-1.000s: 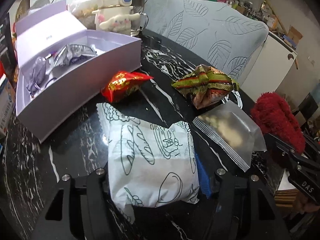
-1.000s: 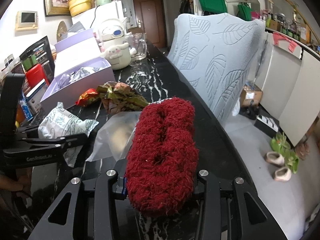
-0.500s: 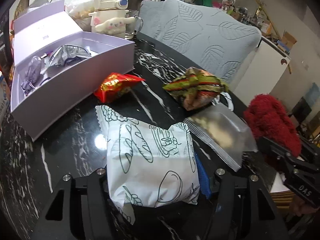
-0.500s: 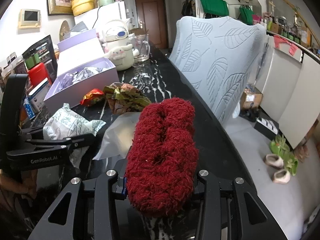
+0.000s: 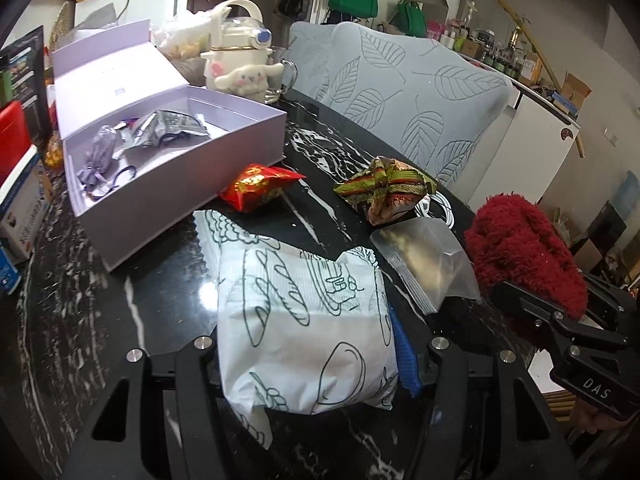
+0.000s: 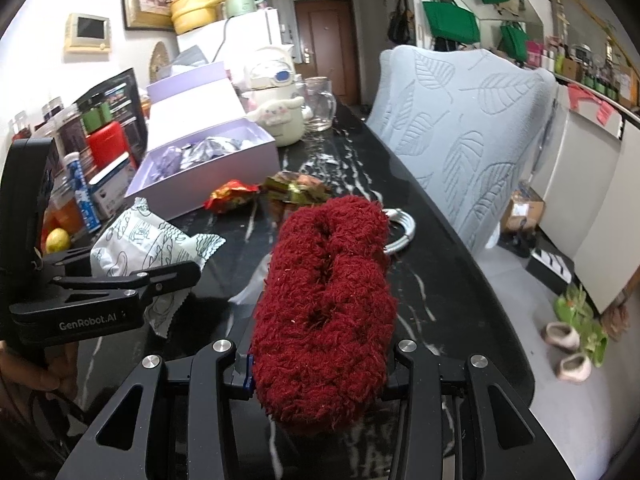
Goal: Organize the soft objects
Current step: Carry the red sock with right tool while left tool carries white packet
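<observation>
Both claws lifted slightly | left claw (image 5: 316, 350) clamps white packet (image 5: 308, 320) | right claw (image 6: 320, 354) clamps red fuzzy slipper (image 6: 326, 296)

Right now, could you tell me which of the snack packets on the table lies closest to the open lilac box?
The red and gold packet, lying beside the lilac box at its front corner. The green-striped packet and clear zip bag lie farther off.
</observation>
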`<state>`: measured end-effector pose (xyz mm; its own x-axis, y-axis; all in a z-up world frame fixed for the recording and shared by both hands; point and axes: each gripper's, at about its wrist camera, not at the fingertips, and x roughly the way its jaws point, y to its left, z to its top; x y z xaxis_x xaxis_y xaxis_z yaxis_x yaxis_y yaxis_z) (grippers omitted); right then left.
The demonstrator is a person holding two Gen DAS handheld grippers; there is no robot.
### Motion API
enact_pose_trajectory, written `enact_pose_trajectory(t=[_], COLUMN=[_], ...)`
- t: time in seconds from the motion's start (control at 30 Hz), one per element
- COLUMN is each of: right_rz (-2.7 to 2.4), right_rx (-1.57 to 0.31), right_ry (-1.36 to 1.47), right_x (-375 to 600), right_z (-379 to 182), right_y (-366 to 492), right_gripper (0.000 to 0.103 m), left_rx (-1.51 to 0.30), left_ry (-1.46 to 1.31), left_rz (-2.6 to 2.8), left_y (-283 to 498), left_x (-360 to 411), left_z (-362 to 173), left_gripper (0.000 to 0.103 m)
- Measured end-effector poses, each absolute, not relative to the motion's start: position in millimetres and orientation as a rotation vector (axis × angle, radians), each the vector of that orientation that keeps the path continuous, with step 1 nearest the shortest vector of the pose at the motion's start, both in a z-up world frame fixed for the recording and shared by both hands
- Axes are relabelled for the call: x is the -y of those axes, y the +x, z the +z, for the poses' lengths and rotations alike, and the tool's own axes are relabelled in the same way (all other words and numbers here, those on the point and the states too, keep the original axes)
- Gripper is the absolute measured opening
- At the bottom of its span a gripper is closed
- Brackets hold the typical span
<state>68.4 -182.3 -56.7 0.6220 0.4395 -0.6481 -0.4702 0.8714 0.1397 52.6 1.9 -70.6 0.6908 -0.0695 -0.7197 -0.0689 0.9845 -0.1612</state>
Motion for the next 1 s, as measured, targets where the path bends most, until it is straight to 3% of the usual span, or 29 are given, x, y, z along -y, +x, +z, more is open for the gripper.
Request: enact_pose_trajectory(t=[1.0], right_rz=[0.781], right_rx=[-0.71], right_ry=[-0.064], right_x=[108], right_z=[-40], right_y=[5], right_gripper=[0.04], left_rx=[-0.7], left_ry=[-0.193], left_rz=[0.143], left_y=[-45], left_x=[-50], left_z=[-24], left_gripper=[0.059])
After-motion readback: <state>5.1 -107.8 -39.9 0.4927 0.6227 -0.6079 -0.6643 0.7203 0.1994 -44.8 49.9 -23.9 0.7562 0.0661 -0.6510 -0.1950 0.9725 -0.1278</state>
